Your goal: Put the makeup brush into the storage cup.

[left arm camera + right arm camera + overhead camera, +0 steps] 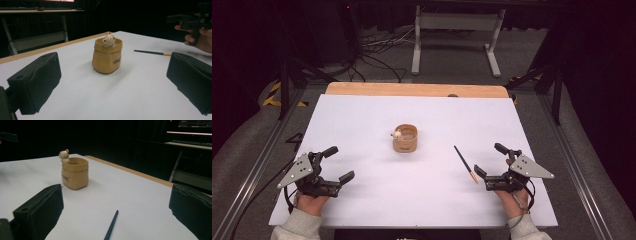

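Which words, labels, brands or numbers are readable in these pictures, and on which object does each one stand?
None can be read for certain.
Small tan sack-shaped pot with a little cream animal figure on its rim: a short dark printed mark on its side, also seen in the right gripper view, too small and blurred to read.
Dark thin pencil: no lettering visible.

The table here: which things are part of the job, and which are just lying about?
Part of the job:
tan pot with a small figure on its rim
dark pencil
left gripper, open
right gripper, open

Just lying about:
floor cables
metal frame behind the table
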The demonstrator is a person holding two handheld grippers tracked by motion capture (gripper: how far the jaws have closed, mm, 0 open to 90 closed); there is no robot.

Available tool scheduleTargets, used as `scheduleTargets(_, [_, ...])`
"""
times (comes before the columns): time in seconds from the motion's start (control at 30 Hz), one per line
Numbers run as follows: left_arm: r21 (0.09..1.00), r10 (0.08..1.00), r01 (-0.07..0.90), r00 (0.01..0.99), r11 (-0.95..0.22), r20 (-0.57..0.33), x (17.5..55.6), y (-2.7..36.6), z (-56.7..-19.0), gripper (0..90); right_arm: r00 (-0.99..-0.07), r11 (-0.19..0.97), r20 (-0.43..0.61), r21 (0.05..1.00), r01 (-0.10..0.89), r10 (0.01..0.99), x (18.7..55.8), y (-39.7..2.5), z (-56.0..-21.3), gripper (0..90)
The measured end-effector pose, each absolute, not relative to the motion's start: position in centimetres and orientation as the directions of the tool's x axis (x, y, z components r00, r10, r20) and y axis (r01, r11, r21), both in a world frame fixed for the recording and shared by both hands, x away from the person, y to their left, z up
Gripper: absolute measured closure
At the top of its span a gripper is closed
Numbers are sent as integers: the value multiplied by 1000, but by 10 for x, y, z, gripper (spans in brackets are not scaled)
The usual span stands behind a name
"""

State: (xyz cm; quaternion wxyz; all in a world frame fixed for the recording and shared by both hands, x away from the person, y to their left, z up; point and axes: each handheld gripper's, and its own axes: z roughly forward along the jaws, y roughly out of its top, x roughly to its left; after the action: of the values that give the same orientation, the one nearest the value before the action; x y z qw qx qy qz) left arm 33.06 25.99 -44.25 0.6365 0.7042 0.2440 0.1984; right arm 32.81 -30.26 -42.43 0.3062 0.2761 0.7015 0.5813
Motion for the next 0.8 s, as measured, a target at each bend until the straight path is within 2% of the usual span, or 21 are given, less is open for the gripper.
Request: scheduleTargets(0.8, [993, 598, 101, 800, -64, -43, 332, 261, -445, 0, -663, 168, -106, 985, 31, 741, 328, -303, -425, 0])
